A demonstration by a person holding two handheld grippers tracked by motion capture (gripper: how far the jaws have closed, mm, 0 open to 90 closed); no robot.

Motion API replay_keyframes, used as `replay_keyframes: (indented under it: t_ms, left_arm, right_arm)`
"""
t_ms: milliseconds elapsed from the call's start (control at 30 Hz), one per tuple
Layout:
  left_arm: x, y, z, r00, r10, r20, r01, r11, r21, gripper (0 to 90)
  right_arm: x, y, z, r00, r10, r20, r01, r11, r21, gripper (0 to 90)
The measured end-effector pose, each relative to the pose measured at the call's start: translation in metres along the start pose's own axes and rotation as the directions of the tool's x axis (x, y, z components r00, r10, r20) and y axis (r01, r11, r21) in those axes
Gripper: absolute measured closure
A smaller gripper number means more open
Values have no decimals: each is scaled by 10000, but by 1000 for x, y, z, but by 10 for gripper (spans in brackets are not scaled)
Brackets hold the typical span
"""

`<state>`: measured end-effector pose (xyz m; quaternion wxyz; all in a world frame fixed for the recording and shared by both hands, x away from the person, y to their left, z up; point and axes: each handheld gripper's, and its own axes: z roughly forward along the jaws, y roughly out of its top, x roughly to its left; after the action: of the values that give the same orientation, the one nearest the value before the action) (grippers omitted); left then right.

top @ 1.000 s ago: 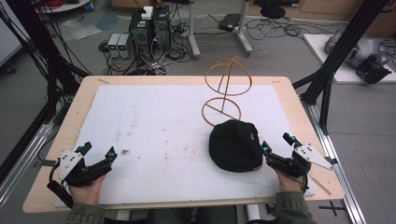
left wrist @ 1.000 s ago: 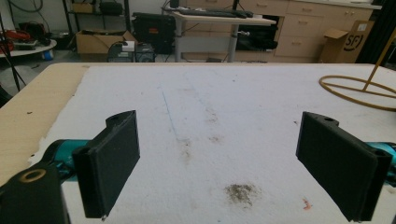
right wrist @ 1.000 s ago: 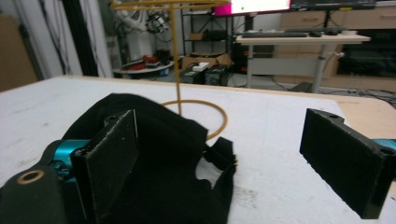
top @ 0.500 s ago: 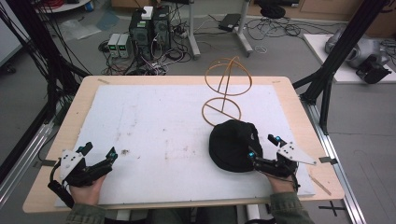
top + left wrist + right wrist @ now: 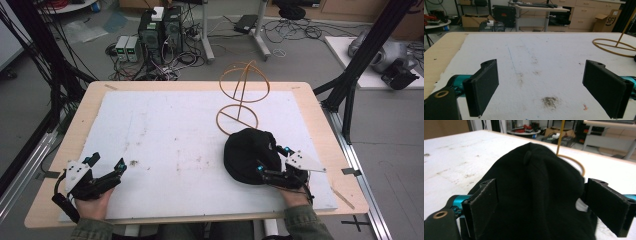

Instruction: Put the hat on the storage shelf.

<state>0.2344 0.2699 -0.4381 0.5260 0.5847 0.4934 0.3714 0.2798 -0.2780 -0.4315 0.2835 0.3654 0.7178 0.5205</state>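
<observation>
While the right gripper (image 5: 272,160) sits at the near edge of the black cap (image 5: 250,156), its jaws are spread wide on either side of the fabric and haven't closed on it. From the right gripper view the cap (image 5: 536,195) bulges up between the two black pads (image 5: 485,200), with a little button on its crown, and there's a gap showing next to the far pad, so nothing is actually pinched yet. The person's hand is wrapped round the handle just behind the cap, sleeve coming in from the table's near edge.

Well off to the left of the cap, the left gripper (image 5: 102,167) rests near the front of the white foam mat (image 5: 165,125), jaws also wide open and holding nothing. Its own view has just stained mat between the pads (image 5: 482,87), plus a dark smudge (image 5: 550,102) a bit ahead of them.

Just beyond the cap stands the tan wire hat stand (image 5: 240,97), its bottom ring right beside the cap's far edge. Further back past the wooden table (image 5: 320,120), computer towers (image 5: 160,30) and cables sit on the floor.
</observation>
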Motion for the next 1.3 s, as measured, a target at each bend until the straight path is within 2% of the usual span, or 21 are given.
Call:
replay_keyframes:
  t_ms: [100, 233, 433, 500, 567, 967, 1300]
  left_arm:
    - [0, 0, 0, 10000, -9, 20, 9, 10000, 9, 138]
    - [-1, 0, 0, 10000, 2, 40, -2, 10000, 33, 138]
    - [-1, -1, 2, 10000, -59, 44, 59, 9999, 85, 138]
    - [-1, -1, 2, 9999, -72, 73, 71, 9999, 80, 138]
    - [-1, -1, 3, 9999, -131, 110, 130, 9999, 86, 139]
    - [-1, -2, 3, 9999, -143, 95, 142, 9999, 84, 139]
    - [-1, -1, 4, 9998, -197, 29, 197, 9998, 41, 139]
  right_arm:
    - [2, 0, 4, 10000, -42, 37, 41, 9996, 293, 113]
    - [3, 0, 6, 9989, -128, 445, 98, 9977, 678, 214]
    - [2, 2, 7, 9995, 38, 298, -88, 9854, 1702, 610]
    - [1, 3, 7, 9996, 263, 93, -275, 9828, 1825, 745]
    - [1, 6, 6, 9993, 360, -20, -350, 9820, 1854, 834]
    - [-3, 5, 0, 9979, 636, 111, -646, 9856, 1564, 867]
    - [-6, 6, -8, 9955, 919, 241, -937, 9915, 900, 866]
